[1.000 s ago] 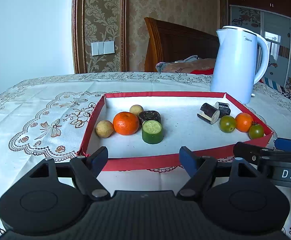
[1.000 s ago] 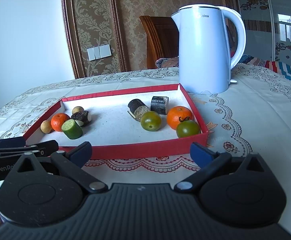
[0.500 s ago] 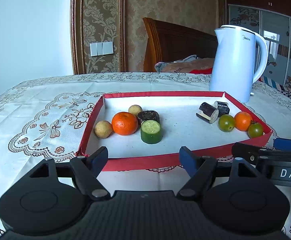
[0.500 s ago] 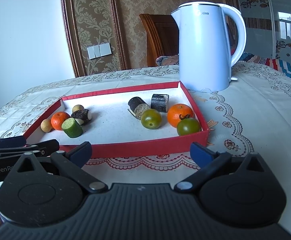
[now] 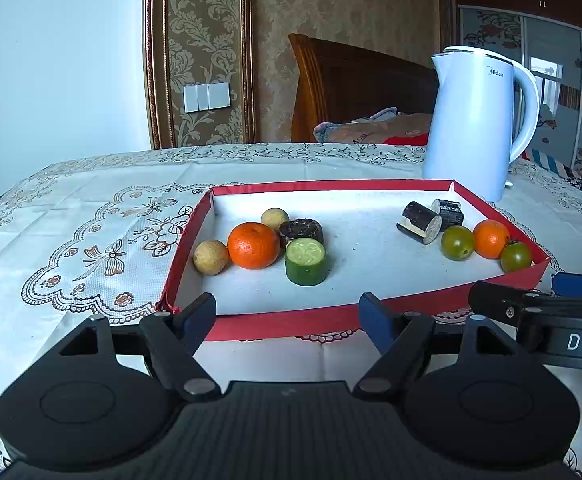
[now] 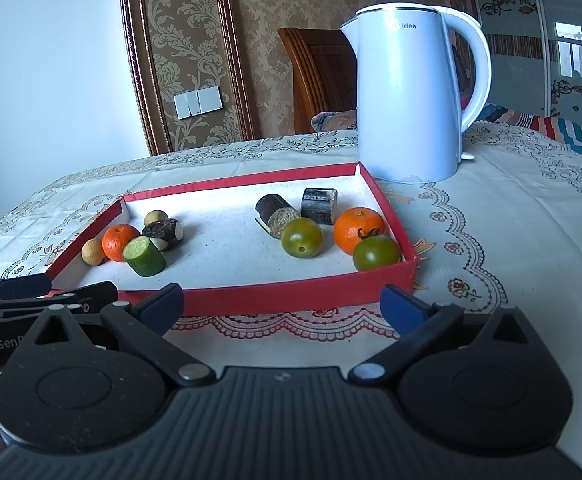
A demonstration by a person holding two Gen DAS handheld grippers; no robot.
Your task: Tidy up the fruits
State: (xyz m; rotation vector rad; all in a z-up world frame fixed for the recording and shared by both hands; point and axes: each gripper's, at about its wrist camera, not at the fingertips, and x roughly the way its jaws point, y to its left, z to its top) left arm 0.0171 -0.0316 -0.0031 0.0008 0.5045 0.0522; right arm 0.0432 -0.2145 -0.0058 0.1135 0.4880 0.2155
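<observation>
Glossy white plastic kettle [image 6: 409, 96], embroidered cloth tablecloth [image 5: 91, 216], matt red cardboard tray [image 6: 291, 296], carved wooden chair [image 5: 351, 88]

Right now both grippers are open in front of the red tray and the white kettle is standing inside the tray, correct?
Not quite. The white kettle stands on the tablecloth beyond the red tray, outside its far right corner, as the right wrist view shows. Both grippers, left and right, are open.

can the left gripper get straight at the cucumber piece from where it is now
Probably yes. The left gripper is open and empty just outside the red tray's low near wall, and the cucumber piece stands ahead with bare tray floor before it. The mandarin sits close beside it.
</observation>
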